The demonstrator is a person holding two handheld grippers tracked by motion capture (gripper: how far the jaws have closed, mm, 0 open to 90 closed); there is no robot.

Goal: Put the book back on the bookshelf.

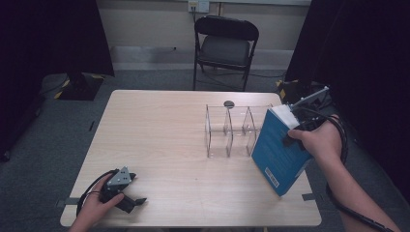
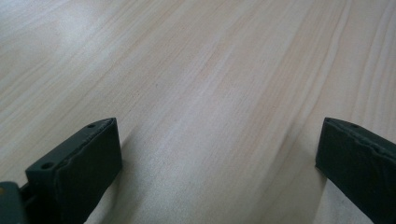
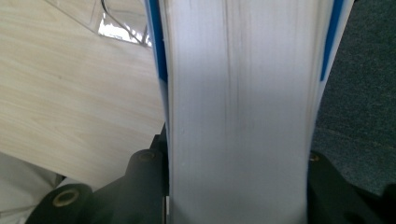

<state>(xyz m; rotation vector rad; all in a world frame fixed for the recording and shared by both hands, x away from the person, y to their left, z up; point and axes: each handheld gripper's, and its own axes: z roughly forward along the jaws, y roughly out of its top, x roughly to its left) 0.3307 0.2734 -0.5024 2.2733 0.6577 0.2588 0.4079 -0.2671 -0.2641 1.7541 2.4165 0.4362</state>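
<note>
i see the pale wooden tabletop (image 1: 159, 140) as the biggest thing in front of me, with a black folding chair (image 1: 225, 44) beyond its far edge. a thick blue book (image 1: 280, 150) is tilted above the tabletop's right side, its lower corner near the right front edge, just beside the clear acrylic divider rack (image 1: 231, 130) that stands on the tabletop. my right gripper (image 1: 300, 126) pinches the book, its jaws pressed on both covers with the white page block (image 3: 238, 121) between them. my left gripper (image 1: 126, 194) rests low over the near left corner, jaws spread wide over bare wood, holding nothing.
</note>
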